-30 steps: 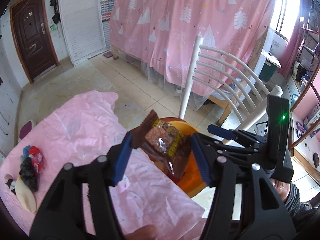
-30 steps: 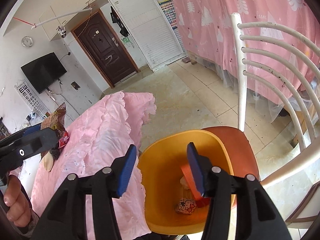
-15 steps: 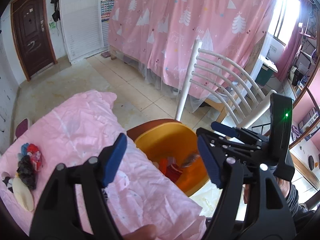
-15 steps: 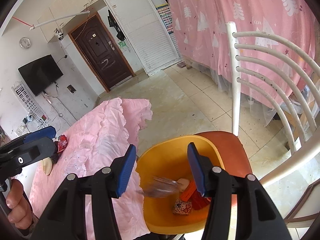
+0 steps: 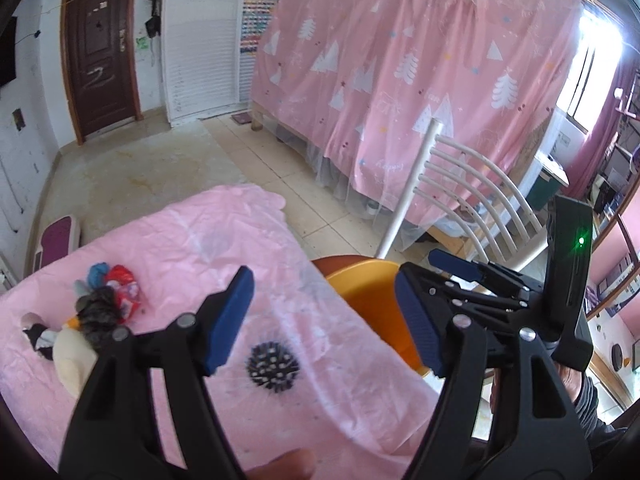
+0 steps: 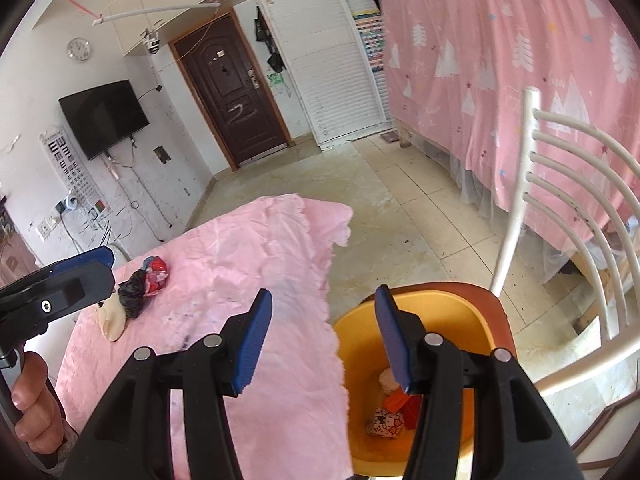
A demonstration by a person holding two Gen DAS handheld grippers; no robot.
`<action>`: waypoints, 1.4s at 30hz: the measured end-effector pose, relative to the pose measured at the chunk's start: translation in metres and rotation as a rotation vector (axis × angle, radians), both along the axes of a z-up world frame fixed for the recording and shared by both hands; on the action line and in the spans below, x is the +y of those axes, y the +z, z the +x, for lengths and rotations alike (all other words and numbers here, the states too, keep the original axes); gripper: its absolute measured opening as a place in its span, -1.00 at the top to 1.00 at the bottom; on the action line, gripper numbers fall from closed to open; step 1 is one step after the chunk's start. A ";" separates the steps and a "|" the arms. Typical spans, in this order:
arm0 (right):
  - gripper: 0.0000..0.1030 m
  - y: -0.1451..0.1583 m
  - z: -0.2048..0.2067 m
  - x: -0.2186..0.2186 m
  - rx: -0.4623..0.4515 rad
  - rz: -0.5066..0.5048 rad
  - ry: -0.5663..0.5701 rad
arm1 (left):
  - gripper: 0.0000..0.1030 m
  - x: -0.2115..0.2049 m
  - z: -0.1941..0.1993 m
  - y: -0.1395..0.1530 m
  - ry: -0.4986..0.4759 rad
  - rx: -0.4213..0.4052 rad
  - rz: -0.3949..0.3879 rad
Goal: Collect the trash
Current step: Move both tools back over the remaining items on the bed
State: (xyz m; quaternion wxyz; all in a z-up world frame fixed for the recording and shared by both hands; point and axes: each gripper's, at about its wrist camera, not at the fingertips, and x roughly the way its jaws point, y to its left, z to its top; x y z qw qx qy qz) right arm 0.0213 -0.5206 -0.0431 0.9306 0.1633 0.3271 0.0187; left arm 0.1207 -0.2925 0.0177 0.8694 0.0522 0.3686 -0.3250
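Now the left tool (image 5: pixel 324 320) hangs open and empty over the table (image 5: pixel 192 240), its next pickup best judged the black spiky ball (image 5: pixel 273 367) just below its tips; it should descend straight and close squarely. The right tool (image 6: pixel 324 340), also open, hovers by the orange bin (image 6: pixel 460 320). More trash (image 5: pixel 108 300) lies beyond the ball, well apart; the white chair (image 6: pixel 560 200) stands behind the bin.

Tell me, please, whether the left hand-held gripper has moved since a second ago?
Yes. The left hand-held gripper has swung away from the orange bin, back over the pink cloth; the bin now sits at its right fingertip, and the jaws are empty.
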 end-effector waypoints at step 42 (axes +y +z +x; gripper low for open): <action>0.16 -0.008 0.133 0.280 0.118 -0.119 0.459 | -0.50 0.260 0.120 -0.061 0.617 0.146 0.126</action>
